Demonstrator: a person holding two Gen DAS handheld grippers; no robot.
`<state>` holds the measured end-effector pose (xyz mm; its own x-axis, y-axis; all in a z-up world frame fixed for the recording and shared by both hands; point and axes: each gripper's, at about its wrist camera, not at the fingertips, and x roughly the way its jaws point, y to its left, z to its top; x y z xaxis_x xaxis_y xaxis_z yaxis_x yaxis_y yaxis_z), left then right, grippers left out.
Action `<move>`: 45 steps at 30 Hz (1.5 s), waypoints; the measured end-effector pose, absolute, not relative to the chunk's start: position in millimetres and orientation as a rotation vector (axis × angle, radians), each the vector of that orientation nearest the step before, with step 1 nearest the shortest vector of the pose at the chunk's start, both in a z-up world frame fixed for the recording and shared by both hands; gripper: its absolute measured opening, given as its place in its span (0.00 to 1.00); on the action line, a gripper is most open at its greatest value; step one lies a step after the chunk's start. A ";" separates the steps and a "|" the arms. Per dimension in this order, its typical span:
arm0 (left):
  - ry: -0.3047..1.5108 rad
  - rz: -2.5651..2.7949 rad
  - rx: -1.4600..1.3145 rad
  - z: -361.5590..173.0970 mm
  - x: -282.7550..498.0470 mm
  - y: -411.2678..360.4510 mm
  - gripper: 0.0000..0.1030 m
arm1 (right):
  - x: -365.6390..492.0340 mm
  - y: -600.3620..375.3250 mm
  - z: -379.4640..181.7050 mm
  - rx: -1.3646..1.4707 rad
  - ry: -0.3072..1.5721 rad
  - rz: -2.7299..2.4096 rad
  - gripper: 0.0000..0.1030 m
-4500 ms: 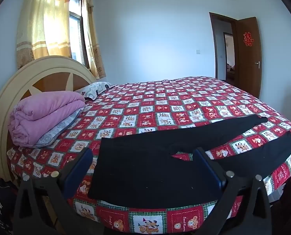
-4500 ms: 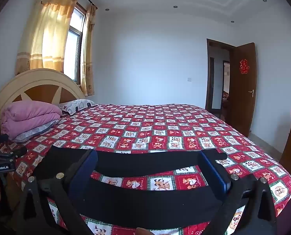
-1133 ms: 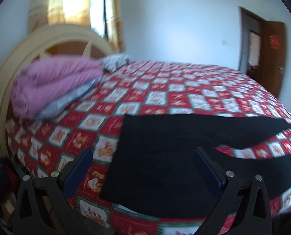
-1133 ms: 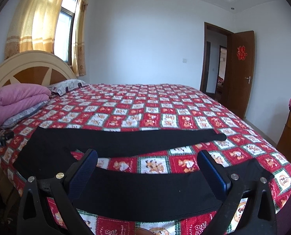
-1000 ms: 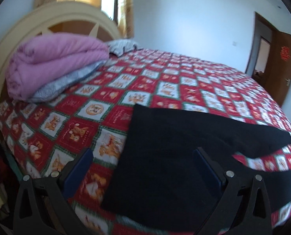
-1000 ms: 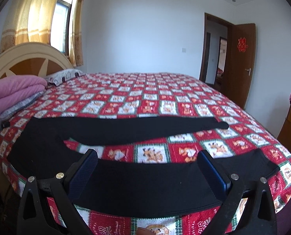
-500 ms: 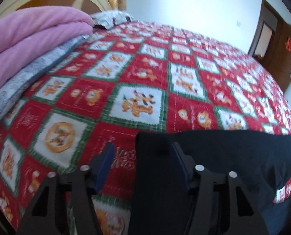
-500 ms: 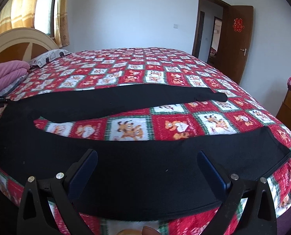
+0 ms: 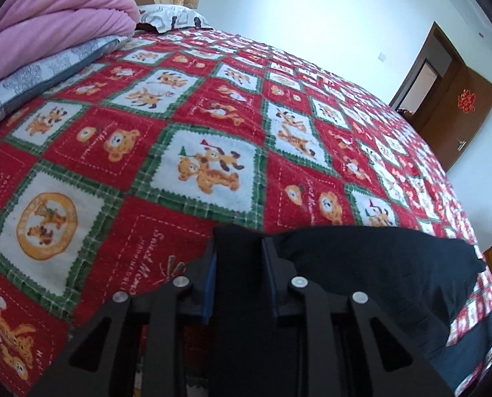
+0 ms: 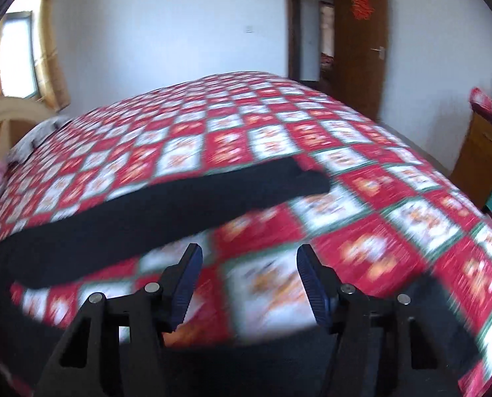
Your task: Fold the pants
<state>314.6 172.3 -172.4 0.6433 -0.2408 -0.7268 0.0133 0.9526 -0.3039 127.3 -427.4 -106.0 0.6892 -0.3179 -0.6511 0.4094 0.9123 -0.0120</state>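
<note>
While the black pants [image 9: 362, 264] lie spread on the bed [image 9: 213, 115], their corner sits bunched between the left gripper [image 9: 239, 248] pads, which are closing on the cloth and look clamped on it already. From that corner the fabric runs off toward 3 o'clock in the left view. Right view is pretty blurry, but one leg [image 10: 166, 208] stretches from 9 toward 2 o'clock across the quilt, and the other leg [image 10: 279, 357] lies along the near edge at 6. The right gripper [image 10: 246, 264] is partly apart and closing, nothing but quilt showing between its tips. Pink blanket [image 9: 54, 10] is stacked at 10 o'clock, door [image 9: 461, 112] at 2. No containers around.
</note>
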 end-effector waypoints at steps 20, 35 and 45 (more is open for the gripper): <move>0.816 -0.097 -0.208 -175.5 310.1 164.3 0.26 | 299.0 -582.1 -142.7 0.229 0.850 -0.426 0.59; 0.816 -0.109 -0.177 -170.1 311.3 158.1 0.15 | 327.7 -573.4 -165.3 0.196 0.936 -0.297 0.08; 0.726 -0.164 -0.257 -140.0 301.4 164.8 0.12 | 286.5 -551.7 -101.3 0.142 0.781 -0.291 0.07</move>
<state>301.4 164.8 -140.0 0.7369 -0.2364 -0.6334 0.0594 0.9559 -0.2877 286.5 -551.7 -101.3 0.6729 -0.2052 -0.7107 0.3099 0.9506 0.0190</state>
